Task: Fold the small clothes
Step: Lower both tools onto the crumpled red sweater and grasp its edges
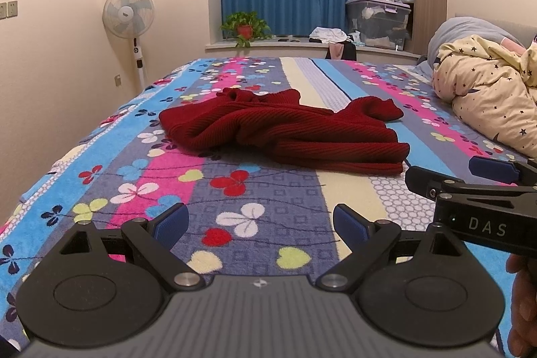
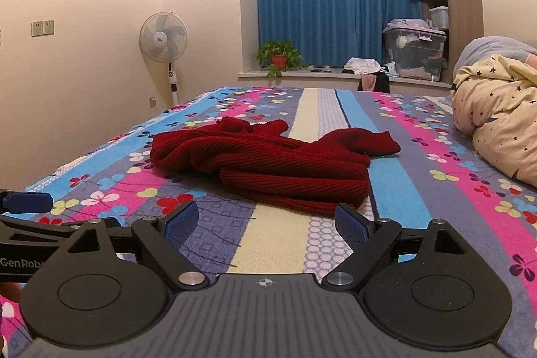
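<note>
Garment: a red knit sweater (image 1: pixel 285 130) is seen crumpled in a heap on the bed (image 1: pixel 268 223), near the middle of the floral cover, with one sleeve thrown out to the right.
Left tool (image 1: pixel 260 223): held wide with nothing gripped, well short of the sweater.
Right tool (image 2: pixel 266 223): likewise spread wide and empty, with the near hem just ahead of it.
Risk of a layered grab: several bunched folds may be pinched together, so the knit would be lifted as a lump and not spread.
Risk of stretch: the ribbed fabric may be distorted if opposite corners are pulled unevenly.
Risk of crowding: the star-print quilt (image 2: pixel 496 109) lies near the right, and the sleeve may be dragged against it.
</note>
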`<move>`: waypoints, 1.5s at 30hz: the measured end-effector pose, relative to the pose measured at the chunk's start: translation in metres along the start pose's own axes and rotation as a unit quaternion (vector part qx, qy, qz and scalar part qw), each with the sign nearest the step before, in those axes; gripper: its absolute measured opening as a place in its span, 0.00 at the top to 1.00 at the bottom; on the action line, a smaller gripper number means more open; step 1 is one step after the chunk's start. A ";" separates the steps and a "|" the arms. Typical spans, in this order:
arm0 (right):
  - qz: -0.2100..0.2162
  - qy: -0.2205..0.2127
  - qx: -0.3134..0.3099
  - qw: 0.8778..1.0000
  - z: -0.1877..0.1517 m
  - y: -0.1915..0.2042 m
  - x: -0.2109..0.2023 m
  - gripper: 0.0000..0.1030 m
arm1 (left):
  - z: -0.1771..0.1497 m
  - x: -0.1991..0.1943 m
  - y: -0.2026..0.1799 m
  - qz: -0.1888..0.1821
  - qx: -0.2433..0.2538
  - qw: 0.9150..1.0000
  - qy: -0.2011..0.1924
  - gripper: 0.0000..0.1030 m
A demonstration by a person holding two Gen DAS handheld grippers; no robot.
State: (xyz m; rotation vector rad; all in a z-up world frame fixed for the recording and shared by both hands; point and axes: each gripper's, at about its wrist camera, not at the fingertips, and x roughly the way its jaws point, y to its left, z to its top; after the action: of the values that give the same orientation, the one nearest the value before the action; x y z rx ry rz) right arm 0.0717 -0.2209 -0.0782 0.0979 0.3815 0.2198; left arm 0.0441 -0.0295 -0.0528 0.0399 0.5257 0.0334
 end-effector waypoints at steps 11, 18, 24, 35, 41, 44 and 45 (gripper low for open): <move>-0.004 -0.001 0.046 0.999 0.016 -0.020 0.000 0.68 | -0.009 -0.007 -0.003 0.039 0.043 0.997 -0.058 0.19; -0.032 -0.030 0.079 0.996 0.071 -0.082 0.013 0.66 | 0.028 0.015 0.001 0.023 0.066 0.997 -0.032 0.52; -0.051 -0.012 0.130 0.990 0.058 -0.139 0.048 0.65 | 0.082 0.074 -0.015 -0.003 0.098 0.995 -0.035 0.78; -0.026 0.045 0.152 0.987 0.057 -0.165 0.079 0.55 | 0.178 0.289 -0.065 0.054 0.095 0.994 0.032 0.63; -0.008 0.086 0.181 0.980 0.054 -0.175 0.093 0.52 | 0.179 0.392 -0.091 0.085 0.127 0.979 0.137 0.16; -0.008 0.088 0.181 0.979 0.053 -0.174 0.098 0.52 | 0.172 0.413 -0.102 0.074 0.145 0.974 0.156 0.16; -0.007 0.089 0.183 0.979 0.053 -0.175 0.099 0.52 | 0.172 0.417 -0.103 0.067 0.147 0.975 0.152 0.16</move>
State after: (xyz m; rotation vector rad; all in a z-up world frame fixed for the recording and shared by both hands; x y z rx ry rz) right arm 0.2147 -0.3705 -0.0886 0.4402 0.5978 0.1415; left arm 0.4926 -0.1200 -0.1180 0.3650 0.8300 0.0953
